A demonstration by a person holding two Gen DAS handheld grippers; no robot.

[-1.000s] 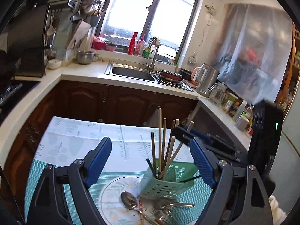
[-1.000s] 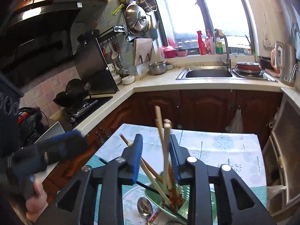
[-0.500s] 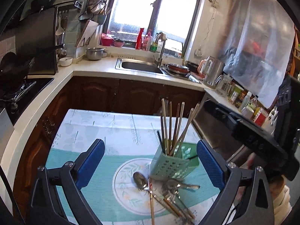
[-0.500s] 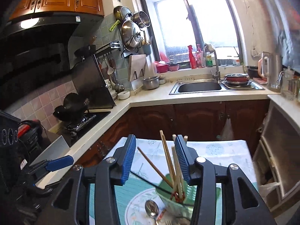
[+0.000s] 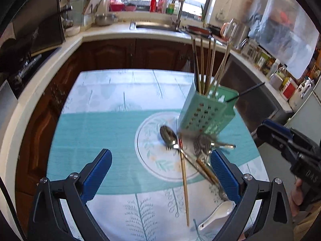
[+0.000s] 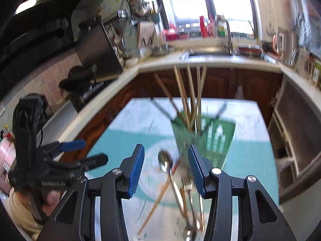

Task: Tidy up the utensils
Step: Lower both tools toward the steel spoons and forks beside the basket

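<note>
A green perforated utensil holder (image 5: pixel 206 114) stands on the table with several wooden chopsticks (image 5: pixel 202 64) upright in it; it also shows in the right wrist view (image 6: pixel 202 138). In front of it lie a metal spoon (image 5: pixel 168 136), a fork (image 5: pixel 202 146), a loose chopstick (image 5: pixel 184 186) and a white ceramic spoon (image 5: pixel 216 212). My left gripper (image 5: pixel 160 174) is wide open and empty, above the near part of the table. My right gripper (image 6: pixel 165 168) is open and empty, above the metal spoon (image 6: pixel 165 162) and the fork (image 6: pixel 187 184).
The table wears a teal and white cloth (image 5: pixel 96 124) with a round print. Wooden cabinets, a counter with a sink (image 5: pixel 156 27) and a stove (image 6: pixel 86 92) ring the table. The right gripper's body shows at the right edge of the left wrist view (image 5: pixel 291 148).
Both grippers have pulled back and up from the holder. The right gripper's jaws have opened wider and no longer stand around the chopsticks. Both views now look down on the loose utensils.
</note>
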